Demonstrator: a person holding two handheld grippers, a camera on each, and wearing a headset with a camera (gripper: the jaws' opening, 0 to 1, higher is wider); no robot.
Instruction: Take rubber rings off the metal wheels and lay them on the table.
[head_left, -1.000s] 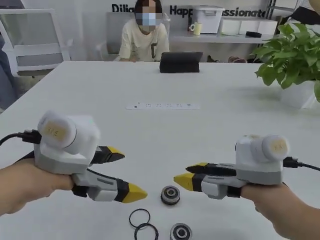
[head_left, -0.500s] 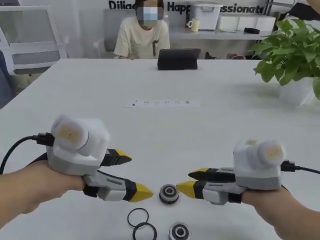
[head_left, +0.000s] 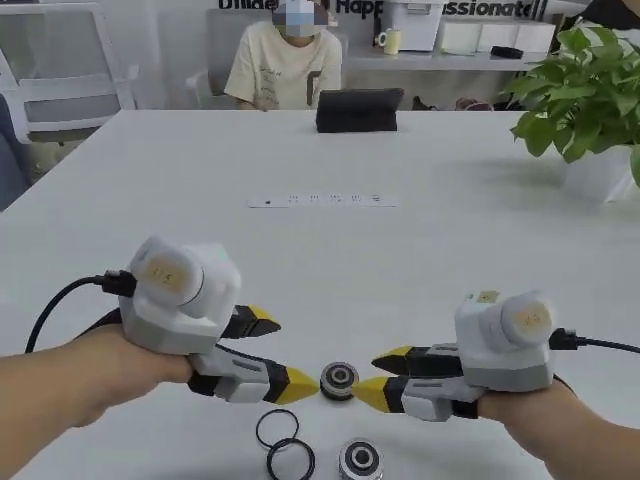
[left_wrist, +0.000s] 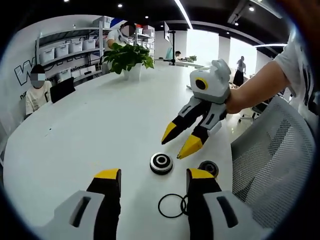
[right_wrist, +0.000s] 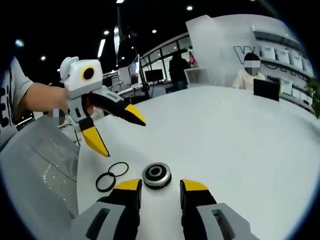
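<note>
The wall lettering (head_left: 487, 8) reads partly "Happ" and "ssionate"; the rest is illegible.

place: open office | long white meeting table (head_left: 400, 260) | shelves of bins (left_wrist: 60, 50) | potted plant (head_left: 590, 90) | wall lettering (head_left: 480, 8)

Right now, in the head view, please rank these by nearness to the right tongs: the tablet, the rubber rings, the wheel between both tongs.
1. Wheel, just beside the right tongs.
2. Rubber rings, lower left.
3. Tablet, at the table's far edge.

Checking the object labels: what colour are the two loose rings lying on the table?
The rings are black, thin hoops. They show best in the left gripper view.
</note>
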